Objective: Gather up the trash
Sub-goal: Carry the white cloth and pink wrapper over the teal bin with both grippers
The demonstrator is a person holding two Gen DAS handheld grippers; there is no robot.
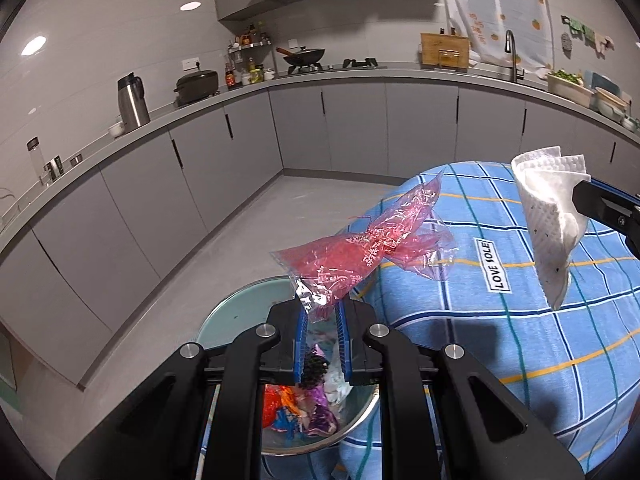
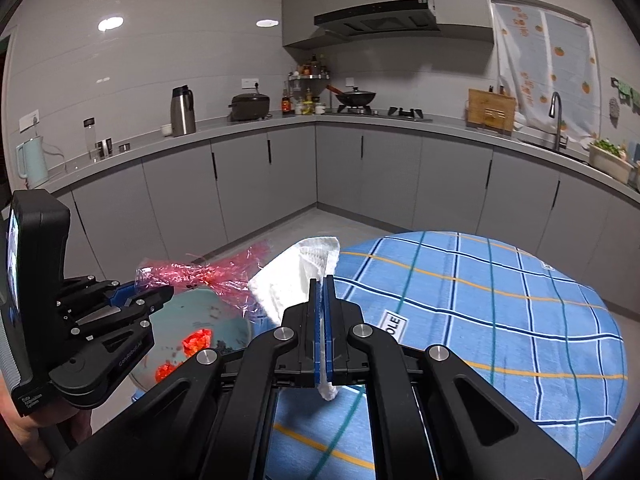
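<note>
Left gripper (image 1: pixel 323 310) clamped on a pink plastic bag (image 1: pixel 360 256), pinched right at the tips of the blue pads (image 1: pixel 303 334) w/ most of the bag sticking up and out past the fingers, fanning to the right, nothing of it down between the pad bases. Hanging in the air over a round bin (image 1: pixel 224 312) w/ a teal lid tipped up behind it, colourful wrappers (image 1: pixel 296 408) and other scraps already inside, directly below the fingers. Right gripper (image 2: pixel 323 280) squeezed shut on a white paper towel (image 2: pixel 296 280): pads pressed flat together, towel sandwiched between, bulk of it flopping up and left beyond the tips, a small tail poking out below the pads toward the cam. Same towel seen from left wrist cam as a crumpled sheet (image 1: pixel 552 224) dangling off the black fingertips at far right, specks on it. Both held above a round table w/ a blue checked cloth (image 2: pixel 500 320), "LOVE SOLE" label (image 1: pixel 495 266) on it. Bin sits just beside the table edge, left of it. Grey kitchen cabinets (image 2: pixel 248 196) in the bg.
</note>
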